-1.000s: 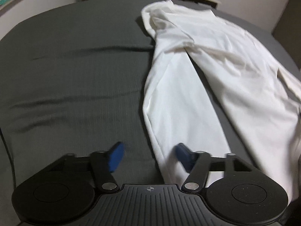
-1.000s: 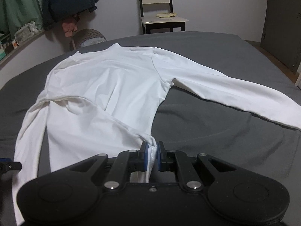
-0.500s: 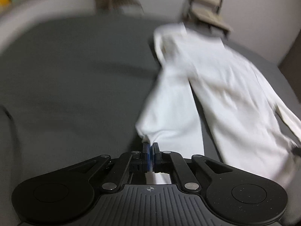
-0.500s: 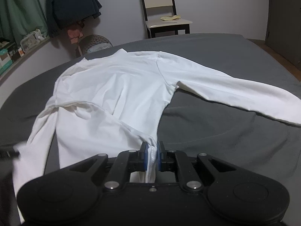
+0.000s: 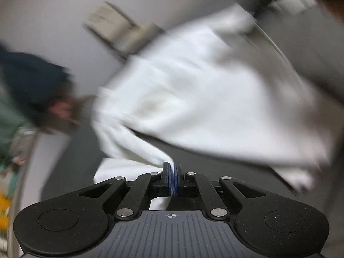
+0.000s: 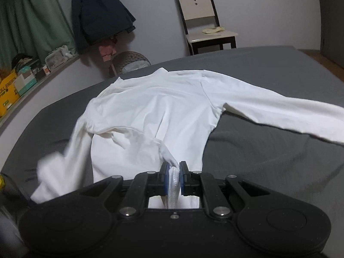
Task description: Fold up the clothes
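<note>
Setting: I look out over a dark grey bed [image 6: 268,150] in a bedroom; a white long-sleeved shirt [image 6: 154,116] lies spread across it, neck toward the far wall.

Shirt: the body lies mostly flat on the bed; one sleeve [image 6: 279,111] stretches out flat to the right; the other sleeve [image 6: 64,161] runs down the left side, its lower end blurred and lifted off the cover.

Right gripper [image 6: 173,176]: my right-hand tool is clamped on a bunched fold of the shirt's bottom hem; the blue pads press white cloth from both sides, and the fabric rises in a small peak toward the jaws.

Left gripper [image 5: 172,178]: my left-hand tool is closed tight on the end of the left sleeve [image 5: 137,152]; cloth trails from the pads up and away to the shirt [image 5: 204,99]; this view is tilted and heavily smeared, so finer detail I cannot tell.

Background: a wooden chair [image 6: 202,21] stands against the far wall with a pale object on its seat; a dark jacket [image 6: 99,13] hangs beside a green curtain [image 6: 32,21]; a yellow box [image 6: 8,92] sits on the ledge at left.
</note>
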